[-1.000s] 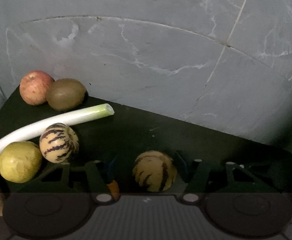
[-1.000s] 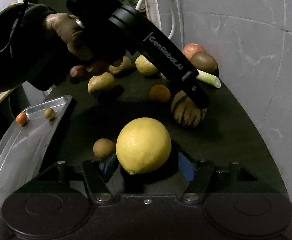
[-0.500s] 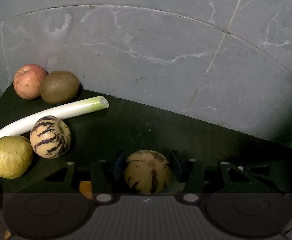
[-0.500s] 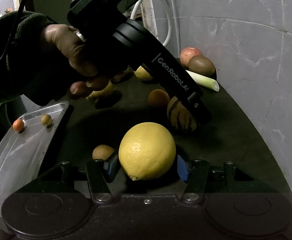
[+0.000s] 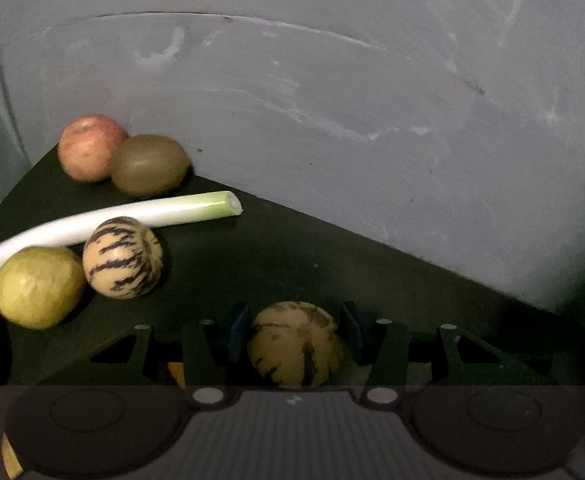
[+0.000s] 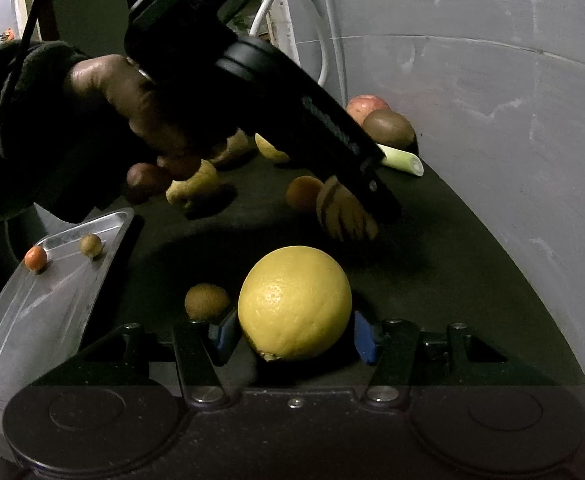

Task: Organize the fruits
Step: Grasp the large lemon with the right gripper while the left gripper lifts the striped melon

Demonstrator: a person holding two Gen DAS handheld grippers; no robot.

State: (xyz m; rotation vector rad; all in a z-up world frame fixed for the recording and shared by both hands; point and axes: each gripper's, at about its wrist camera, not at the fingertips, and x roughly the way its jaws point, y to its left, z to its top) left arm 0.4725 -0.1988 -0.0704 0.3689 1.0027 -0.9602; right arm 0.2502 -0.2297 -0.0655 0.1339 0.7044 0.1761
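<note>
Black mat (image 6: 452, 280) against the grey wall is my work surface. It holds the loose fruit so I can reach in from the front. Steel tray (image 6: 32, 312) sits at its left edge, my guess for the drop-off, since a small orange fruit (image 6: 35, 258) and a small brown one (image 6: 91, 244) already lie on it.

My left hand (image 6: 132, 108) has its tool angled steeply down over the mat. That way the fingers straddle a fruit rather than push it.

Right gripper (image 6: 294, 334): jaws have just been closing, the lemon (image 6: 294, 302) is between them and looks gripped on both sides by the blue pads. It sits low on the mat near the front edge, and I can't tell if it's lifted.

Left gripper (image 5: 294, 332): jaws also just closing, around a striped melon (image 5: 295, 344) mid-mat. The pads look to be against its flanks, so I read it as clenched on it, though the frame is blurry.

Back left cluster stays out of the way for now: leek (image 5: 112, 224) lying across, second striped melon (image 5: 122, 258) touching it, yellow-green fruit (image 5: 38, 286) just beside that, apple (image 5: 90, 148) and kiwi (image 5: 148, 164) touching at the wall corner.

Smaller bits: tangerine (image 6: 304, 194) near the left tool and a small kiwi (image 6: 206, 300) just left of the lemon.

Leek isn't fruit, so I'd leave it.
</note>
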